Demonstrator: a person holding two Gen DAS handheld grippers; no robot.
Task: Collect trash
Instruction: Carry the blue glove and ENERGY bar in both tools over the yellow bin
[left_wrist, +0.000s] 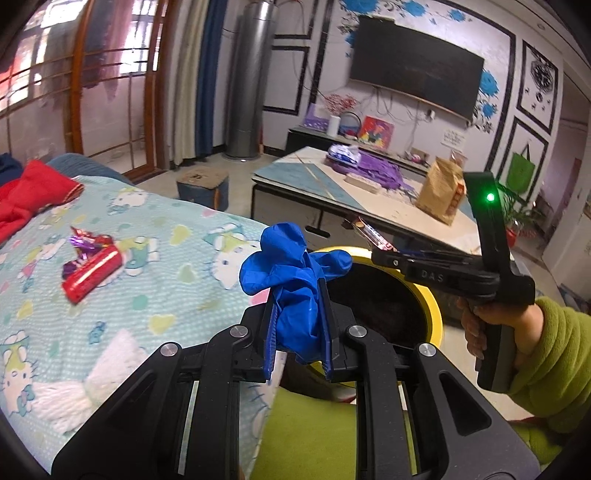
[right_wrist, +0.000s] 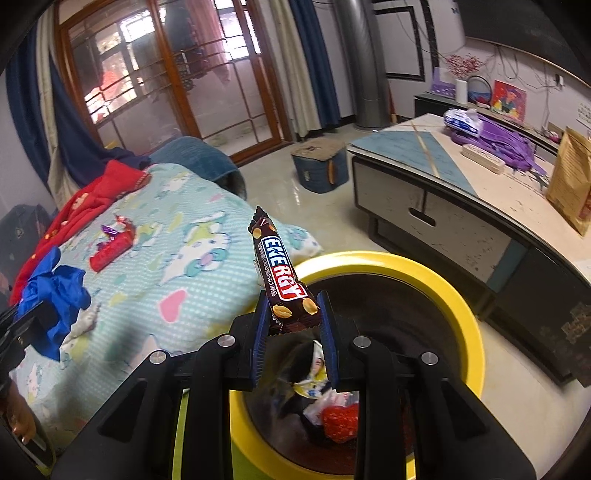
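My left gripper is shut on a crumpled blue glove, held over the near rim of the yellow bin. From the right wrist view the same glove and left gripper show at the left edge, over the bed. My right gripper is shut on a brown Energy bar wrapper, which sticks up above the yellow bin. The right gripper reaches in over the bin from the right in the left wrist view. A red wrapper with purple foil lies on the bed, also the red wrapper.
The bed has a light blue cartoon sheet and red clothing. Inside the bin lie crumpled wrappers. A low coffee table with a brown paper bag stands behind the bin. A small blue stool sits on the floor.
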